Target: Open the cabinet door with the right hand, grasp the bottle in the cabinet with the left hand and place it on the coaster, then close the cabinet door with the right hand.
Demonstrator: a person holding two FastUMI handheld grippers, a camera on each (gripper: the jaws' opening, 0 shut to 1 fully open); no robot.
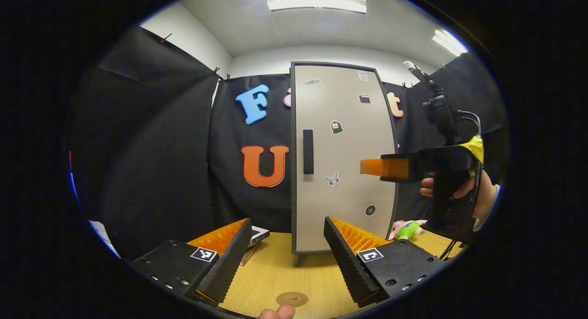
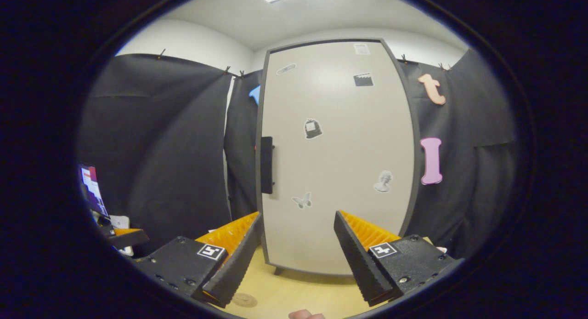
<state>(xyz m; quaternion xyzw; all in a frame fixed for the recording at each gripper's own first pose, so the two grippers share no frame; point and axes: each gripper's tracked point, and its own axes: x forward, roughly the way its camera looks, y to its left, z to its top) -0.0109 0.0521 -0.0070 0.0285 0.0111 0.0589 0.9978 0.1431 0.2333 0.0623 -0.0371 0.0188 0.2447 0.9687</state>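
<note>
So the tall pale-grey cabinet door (image 2: pixel 337 158) with the dark frame is sitting fully shut, little stickers all over it; the bottle has to be behind it, so I can't say where inside it's standing. The right tool (image 2: pixel 296 259) is hanging in front of the door with its jaws spread wide and nothing between them; from the left gripper view that same right tool (image 1: pixel 367 166) is pointing sideways across the door, held in a hand (image 1: pixel 452 190), not touching the black vertical bar handle (image 2: pixel 267 165) yet. The left tool (image 1: pixel 287 252) is also gaping open and empty, waiting low over the light wooden counter (image 1: pixel 275 273).

What could go wrong, I reckon: the handle is slim and sitting right at the door's left edge, so the fingers could be slipping off it or catching the frame instead; pulling too hard could be rocking the cabinet on its small legs.

The round tan coaster (image 1: pixel 292 299) is lying on the counter just ahead of the door, so the swinging door might be passing over it. There's also a pink-and-green plush toy (image 1: pixel 406 228) beside the cabinet's right foot and a small flat box (image 1: pixel 257 236) off to the left.
</note>
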